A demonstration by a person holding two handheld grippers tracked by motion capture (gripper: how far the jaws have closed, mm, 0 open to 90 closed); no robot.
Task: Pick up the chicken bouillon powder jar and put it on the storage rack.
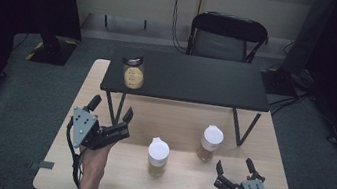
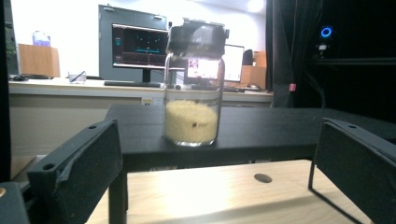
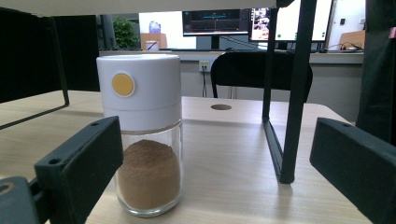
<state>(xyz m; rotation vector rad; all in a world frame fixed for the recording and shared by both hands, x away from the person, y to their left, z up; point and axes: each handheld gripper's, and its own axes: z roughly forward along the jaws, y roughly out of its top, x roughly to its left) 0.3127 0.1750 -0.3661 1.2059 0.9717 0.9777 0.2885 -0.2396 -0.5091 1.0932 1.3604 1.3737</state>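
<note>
Your left gripper point(image 1: 111, 107) is held above the near-left part of the table point(image 1: 184, 178), jaws spread wide with nothing between them, aimed at the shelf point(image 1: 189, 80). In the left gripper view the gripper point(image 2: 219, 168) frames a jar point(image 2: 193, 84) that stands upright at the shelf's left front corner, well ahead of the jaws; it has a dark lid and a pale yellow grainy fill in its lower part. The high view shows the same jar point(image 1: 134, 72) at that corner. Your right gripper point(image 1: 235, 167) sits low at the near-right edge of the table, jaws likewise spread and holding nothing. In the right gripper view the gripper point(image 3: 219, 163) has a white-capped shaker point(image 3: 142, 135) just ahead of its left jaw, not touching it, with brown powder in it. On the table, this right shaker point(image 1: 210, 143) stands near the shelf's right leg point(image 1: 240, 128); a second shaker point(image 1: 157, 157) stands between your two grippers, apart from both. A chair point(image 1: 226, 37) stands behind the table.
</note>
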